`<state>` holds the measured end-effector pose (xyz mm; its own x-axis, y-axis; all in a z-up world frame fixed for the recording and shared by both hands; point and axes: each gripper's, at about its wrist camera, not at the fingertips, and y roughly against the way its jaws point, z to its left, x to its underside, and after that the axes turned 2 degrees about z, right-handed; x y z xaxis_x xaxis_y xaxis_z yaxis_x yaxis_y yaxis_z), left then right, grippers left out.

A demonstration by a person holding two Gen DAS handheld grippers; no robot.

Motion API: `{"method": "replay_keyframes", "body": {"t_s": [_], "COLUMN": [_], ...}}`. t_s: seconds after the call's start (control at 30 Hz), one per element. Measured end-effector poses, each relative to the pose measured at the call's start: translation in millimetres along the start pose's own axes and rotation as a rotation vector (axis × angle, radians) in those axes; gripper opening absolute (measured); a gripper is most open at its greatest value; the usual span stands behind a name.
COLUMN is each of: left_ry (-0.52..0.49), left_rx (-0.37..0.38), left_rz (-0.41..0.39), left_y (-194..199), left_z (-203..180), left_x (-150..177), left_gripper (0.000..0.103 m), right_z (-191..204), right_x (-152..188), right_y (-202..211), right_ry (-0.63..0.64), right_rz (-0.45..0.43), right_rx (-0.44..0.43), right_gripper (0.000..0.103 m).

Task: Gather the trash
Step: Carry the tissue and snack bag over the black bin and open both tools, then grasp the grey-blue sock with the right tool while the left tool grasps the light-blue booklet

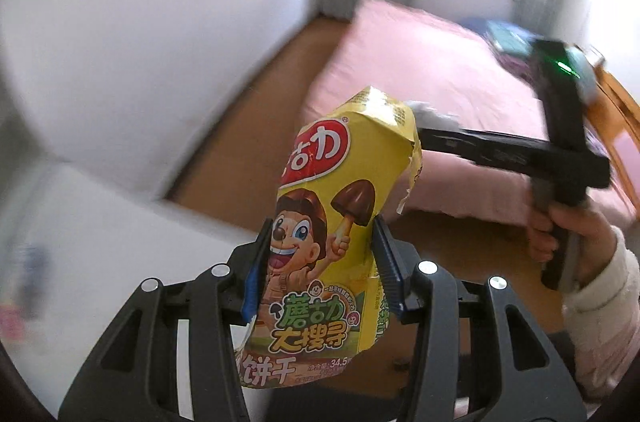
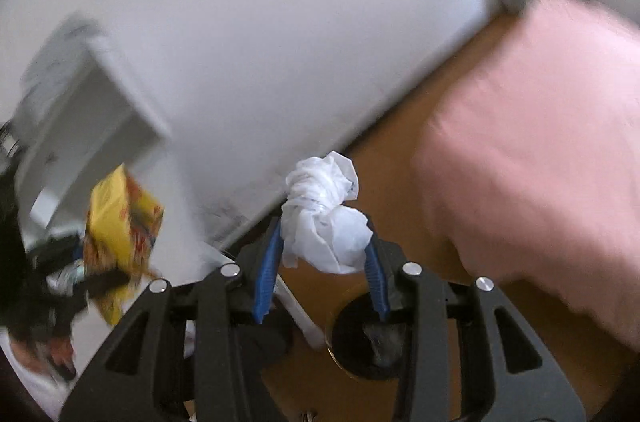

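Observation:
My left gripper (image 1: 320, 254) is shut on a yellow snack wrapper (image 1: 340, 190) printed with a cartoon figure and a mushroom; the wrapper stands up between the blue pads. My right gripper (image 2: 324, 242) is shut on a crumpled white tissue (image 2: 324, 214) that bulges above its pads. In the left wrist view the right gripper's black body (image 1: 560, 142) hangs at the right, held by a hand in a pale fleecy sleeve (image 1: 600, 286), with a bit of white tissue (image 1: 434, 116) at its tip. The yellow wrapper (image 2: 120, 222) shows blurred at the left of the right wrist view.
A bed with a pink sheet (image 1: 440, 70) fills the right side, over a brown wooden floor (image 1: 248, 126). White walls (image 1: 140, 22) and a white cabinet (image 2: 88, 126) stand to the left. A dark round opening (image 2: 360, 334) lies on the floor below my right gripper.

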<state>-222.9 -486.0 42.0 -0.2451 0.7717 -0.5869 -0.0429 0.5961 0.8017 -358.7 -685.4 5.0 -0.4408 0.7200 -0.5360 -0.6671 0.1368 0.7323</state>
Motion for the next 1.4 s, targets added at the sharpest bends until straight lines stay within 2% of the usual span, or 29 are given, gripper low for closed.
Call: {"method": "replay_keyframes", "body": {"t_s": [0.13, 0.17, 0.2, 0.27, 0.3, 0.37, 0.63, 0.83, 0.9, 0.93, 0.97, 1.0, 1.03, 1.07, 1.17, 1.27, 1.33, 1.4], "left_ry": [0.065, 0.091, 0.125, 0.254, 0.337, 0.406, 0.477, 0.512, 0.517, 0.522, 0.531, 0.549, 0.564, 0.58, 0.568, 0.534, 0.502, 0.403], "left_rx": [0.104, 0.115, 0.12, 0.134, 0.132, 0.131, 0.106, 0.102, 0.099, 0.093, 0.085, 0.079, 0.071, 0.053, 0.053, 0.061, 0.108, 0.164], "left_rz": [0.179, 0.236, 0.289, 0.383, 0.423, 0.455, 0.48, 0.499, 0.5, 0.496, 0.488, 0.469, 0.455, 0.43, 0.389, 0.363, 0.326, 0.248], "left_y": [-124, -156, -183, -234, -256, -280, -291, -307, -308, -308, -307, -305, -303, -299, -290, -276, -261, -232], "left_z": [-37, -38, -36, -17, -3, 11, 27, 34, 38, 37, 38, 39, 40, 41, 39, 25, 7, -25], "left_x": [28, 40, 51, 72, 86, 98, 107, 120, 121, 121, 121, 123, 121, 120, 116, 107, 97, 76], "left_gripper": [0.047, 0.047, 0.047, 0.045, 0.045, 0.045, 0.045, 0.045, 0.053, 0.063, 0.071, 0.076, 0.089, 0.095, 0.095, 0.095, 0.095, 0.095], "right_z": [-94, -107, -122, -132, -137, -142, -165, -166, -169, -167, -168, -167, -169, -170, -173, -180, -180, -171], "right_x": [39, 52, 68, 84, 91, 100, 131, 138, 139, 137, 137, 137, 135, 134, 129, 112, 91, 68], "right_y": [-65, -82, -107, -133, -147, -160, -187, -191, -189, -190, -190, -191, -190, -187, -181, -161, -132, -100], "right_ry": [-0.227, -0.275, -0.355, -0.43, -0.45, -0.463, -0.547, -0.564, -0.577, -0.59, -0.601, -0.61, -0.618, -0.624, -0.634, -0.624, -0.56, -0.452], "right_rz": [0.175, 0.23, 0.315, 0.386, 0.419, 0.451, 0.552, 0.573, 0.572, 0.568, 0.565, 0.563, 0.557, 0.541, 0.516, 0.457, 0.344, 0.222], "right_rx": [0.004, -0.015, -0.092, -0.167, -0.166, -0.158, -0.164, -0.17, -0.175, -0.179, -0.186, -0.191, -0.185, -0.183, -0.172, -0.097, 0.017, 0.17], "right_gripper": [0.039, 0.039, 0.038, 0.038, 0.038, 0.038, 0.038, 0.038, 0.039, 0.043, 0.066, 0.077, 0.091, 0.091, 0.091, 0.091, 0.091, 0.093]}}
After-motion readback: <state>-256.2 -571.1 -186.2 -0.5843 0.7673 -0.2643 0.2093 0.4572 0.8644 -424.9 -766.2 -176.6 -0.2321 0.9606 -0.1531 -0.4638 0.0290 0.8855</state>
